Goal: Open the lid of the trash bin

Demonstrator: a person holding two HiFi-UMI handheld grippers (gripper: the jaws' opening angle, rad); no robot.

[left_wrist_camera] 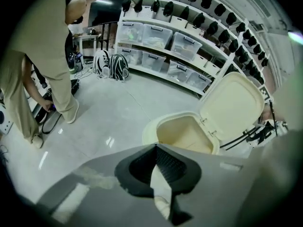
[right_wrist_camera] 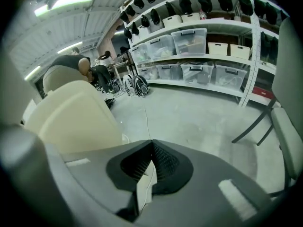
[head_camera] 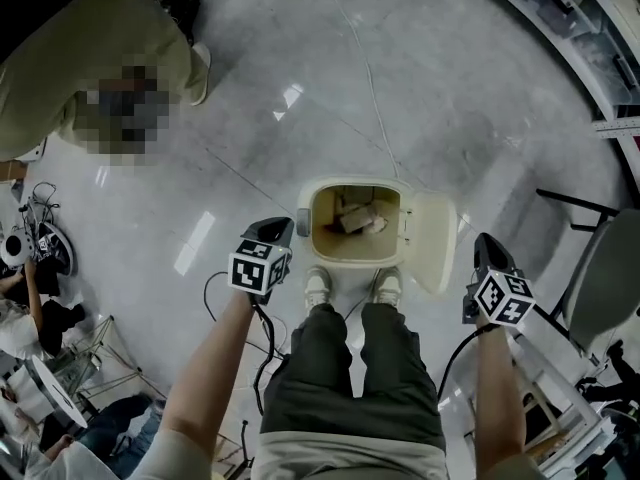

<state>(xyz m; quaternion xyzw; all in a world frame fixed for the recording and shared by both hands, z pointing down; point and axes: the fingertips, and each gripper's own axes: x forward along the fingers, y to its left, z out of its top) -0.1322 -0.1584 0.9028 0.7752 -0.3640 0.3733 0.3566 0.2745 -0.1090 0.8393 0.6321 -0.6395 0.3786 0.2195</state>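
A cream trash bin [head_camera: 308,230] stands on the floor just ahead of my shoes. Its lid [head_camera: 436,244] is swung wide open to the right, and crumpled paper [head_camera: 358,218] lies inside. My left gripper [head_camera: 280,231] hovers by the bin's left rim, jaws shut on nothing. My right gripper [head_camera: 486,242] hangs to the right of the lid, apart from it, also shut and empty. The left gripper view shows the bin's open mouth [left_wrist_camera: 163,125] and raised lid [left_wrist_camera: 235,103] beyond the left gripper [left_wrist_camera: 155,146]. In the right gripper view the lid [right_wrist_camera: 75,118] fills the left, past the right gripper [right_wrist_camera: 152,141].
Another person [head_camera: 95,53] stands at the upper left. A grey chair [head_camera: 603,280] sits close on the right. A white cable [head_camera: 365,68] runs across the floor beyond the bin. Gear and cables [head_camera: 45,248] clutter the left edge. Shelves with bins [left_wrist_camera: 161,37] line the far wall.
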